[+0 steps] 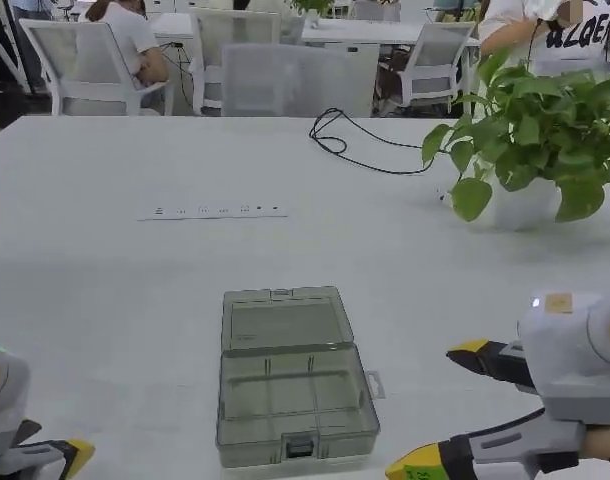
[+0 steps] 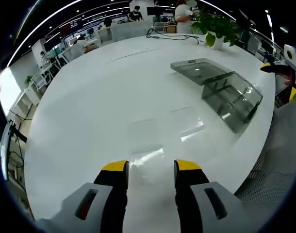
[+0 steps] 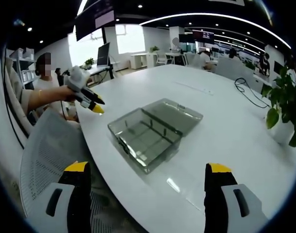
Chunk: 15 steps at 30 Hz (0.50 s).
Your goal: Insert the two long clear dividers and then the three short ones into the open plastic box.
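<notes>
White table (image 1: pixel 105 300): open plastic box (image 1: pixel 295 385) at lower centre of head view, lid laid flat behind it. Farther up: socket strip (image 1: pixel 213 211), black cable (image 1: pixel 335 135), potted plant (image 1: pixel 535 130) upper right, chairs and people beyond. Left gripper (image 2: pixel 151 166): jaws part-open, empty, low over the table; clear dividers (image 2: pixel 145 138) lie flat just ahead of the tips. Right gripper (image 3: pixel 147 168): jaws wide, empty, lower right of head view, box dead ahead.

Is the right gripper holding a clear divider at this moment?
No: in its own view the right gripper stands with jaws wide apart and nothing between them, short of the open plastic box.
</notes>
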Tool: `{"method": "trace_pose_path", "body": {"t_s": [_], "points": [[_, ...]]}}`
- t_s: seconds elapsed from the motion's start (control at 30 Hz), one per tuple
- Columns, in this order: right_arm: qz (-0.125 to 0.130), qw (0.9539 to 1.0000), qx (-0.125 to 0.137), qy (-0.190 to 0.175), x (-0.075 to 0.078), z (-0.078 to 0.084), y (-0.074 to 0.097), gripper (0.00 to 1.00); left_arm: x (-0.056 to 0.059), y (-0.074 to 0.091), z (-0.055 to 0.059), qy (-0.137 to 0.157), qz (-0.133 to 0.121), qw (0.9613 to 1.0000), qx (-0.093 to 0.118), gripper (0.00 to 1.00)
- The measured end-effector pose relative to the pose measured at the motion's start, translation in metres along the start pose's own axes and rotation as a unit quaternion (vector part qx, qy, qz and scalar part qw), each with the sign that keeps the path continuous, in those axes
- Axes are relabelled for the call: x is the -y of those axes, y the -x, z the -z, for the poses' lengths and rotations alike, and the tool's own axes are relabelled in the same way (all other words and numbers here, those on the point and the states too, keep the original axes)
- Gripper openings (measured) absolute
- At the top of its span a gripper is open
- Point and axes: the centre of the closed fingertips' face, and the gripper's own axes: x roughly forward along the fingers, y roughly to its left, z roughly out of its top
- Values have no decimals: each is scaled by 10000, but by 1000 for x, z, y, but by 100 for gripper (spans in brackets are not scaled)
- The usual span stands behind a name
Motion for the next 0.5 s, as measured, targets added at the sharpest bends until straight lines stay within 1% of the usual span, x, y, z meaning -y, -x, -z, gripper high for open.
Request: {"method": "trace_pose_path", "body": {"t_s": [0.23, 0.3, 0.37, 0.5], "points": [[28, 10000, -6, -38, 2, -1, -2, 98, 1, -5, 6, 148, 104, 9998, -125, 34], [34, 10000, -9, -40, 3, -1, -3, 98, 1, -6, 8, 175, 126, 9997, -141, 34], [33, 10000, -1, -49, 3, -1, -4, 98, 1, -5, 6, 156, 105, 9998, -108, 34], [19, 10000, -21, -39, 2, -1, -7, 98, 1, -5, 7, 143, 107, 9998, -120, 33]]}}
